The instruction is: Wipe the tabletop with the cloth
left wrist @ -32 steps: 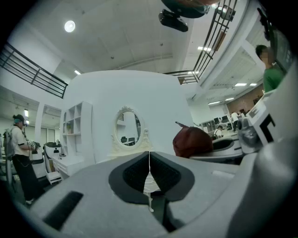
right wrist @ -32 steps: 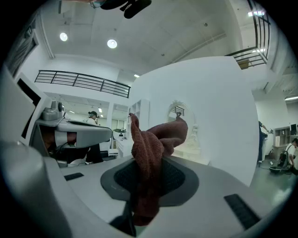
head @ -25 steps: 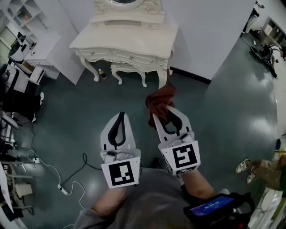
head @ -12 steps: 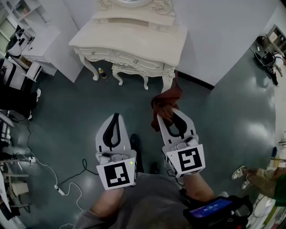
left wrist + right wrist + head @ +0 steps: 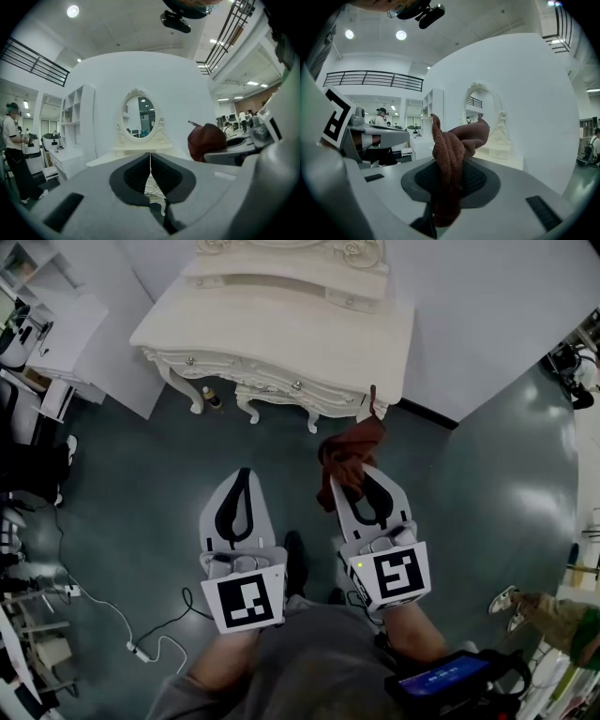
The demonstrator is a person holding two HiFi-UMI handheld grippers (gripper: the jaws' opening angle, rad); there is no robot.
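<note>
Rust-red and knitted, the soft cloth [image 5: 349,456] is pinched in the right gripper [image 5: 362,480]. In the right gripper view the jaws press in on the cloth [image 5: 451,154] from both sides, and only the thick fabric keeps them apart. Most of it bunches up above the jaws in a floppy lump. One end hangs down below them.

The cloth looks light and limp. It will bend and fold any way it is pushed, and it cannot break. It should rub along a smooth top without pulling free, as long as a thick bunch near its middle is held, as it is now. A loose end could catch on a carved edge.

The left gripper [image 5: 242,474] is just beside the right one. In its own view the left gripper [image 5: 150,161] has its jaws closed tip to tip, with nothing in them.

Ahead stands a cream-white carved dressing table [image 5: 272,381]. Its flat top is the worktop [image 5: 281,329] to be wiped. An oval mirror [image 5: 139,117] stands at the back of it. The cloth is in the air over the dark green floor [image 5: 131,474], near the table's front right corner and not yet on the worktop. A white cable [image 5: 138,649] lies on the floor to the left, well apart from both grippers.
</note>
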